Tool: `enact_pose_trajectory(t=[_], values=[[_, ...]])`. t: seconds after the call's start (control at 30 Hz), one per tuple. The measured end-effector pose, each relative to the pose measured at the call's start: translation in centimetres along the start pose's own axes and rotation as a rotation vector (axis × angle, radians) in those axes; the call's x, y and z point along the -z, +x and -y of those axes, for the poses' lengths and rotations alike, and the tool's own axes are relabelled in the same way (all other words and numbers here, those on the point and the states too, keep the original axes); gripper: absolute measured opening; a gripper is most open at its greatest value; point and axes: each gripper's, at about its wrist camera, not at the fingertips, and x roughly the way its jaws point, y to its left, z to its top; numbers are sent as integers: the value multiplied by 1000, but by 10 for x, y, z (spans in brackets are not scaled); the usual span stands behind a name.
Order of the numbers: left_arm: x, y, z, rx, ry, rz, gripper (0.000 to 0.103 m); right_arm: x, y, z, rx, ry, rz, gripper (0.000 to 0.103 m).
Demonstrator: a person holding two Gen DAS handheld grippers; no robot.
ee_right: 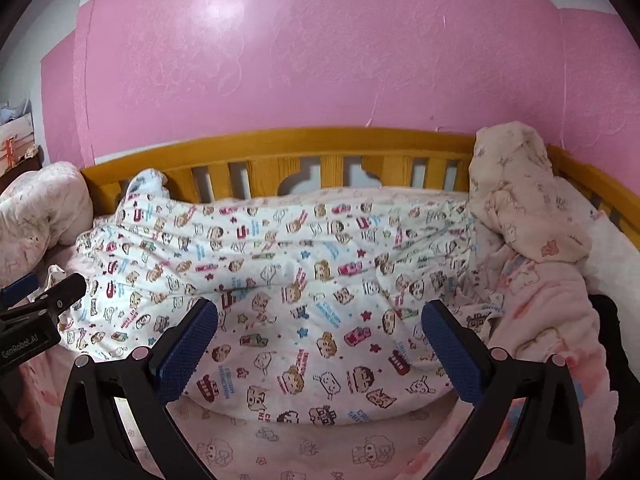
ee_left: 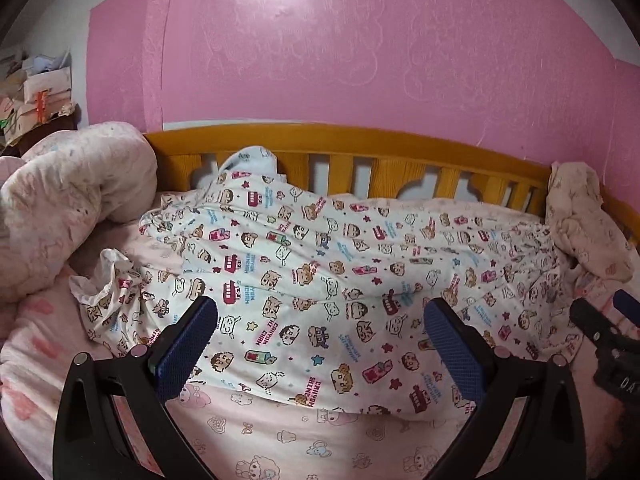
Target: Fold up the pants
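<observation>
Both grippers open over the pants on the bed.

My left gripper (ee_left: 320, 344) and right gripper (ee_right: 320, 344) hang side by side above the bed's near edge, each with its blue pads (ee_left: 188, 344) spread wide and nothing held. Under them, the pink sheet (ee_left: 280, 440) shows bare along the near edge. The pants (ee_left: 340, 272), white with a cartoon print, lie spread lengthwise across the middle of the bed, one end crumpled toward the left edge and a bit bunched up against the rail (ee_left: 360, 140) at the far side. A quilt (ee_left: 72, 200) is heaped at the bed's left end, a pale cloth (ee_right: 516, 200) at its right. Behind the rail I see a pink wall (ee_left: 340, 40).
</observation>
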Motion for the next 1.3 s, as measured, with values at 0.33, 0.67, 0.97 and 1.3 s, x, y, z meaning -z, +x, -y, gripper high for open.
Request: enact_pose_trajectory(t=[0.33, 0.67, 0.97, 1.3], values=[[5, -3, 16, 9, 78, -4, 101, -1, 10, 5, -1, 29, -50, 103], [5, -3, 12, 35, 60, -14, 102, 0, 20, 12, -2, 65, -109, 103], [5, -2, 11, 21, 59, -18, 102, -1, 17, 0, -14, 8, -98, 103], [6, 2, 10, 10, 63, -20, 102, -1, 16, -1, -15, 7, -101, 103]])
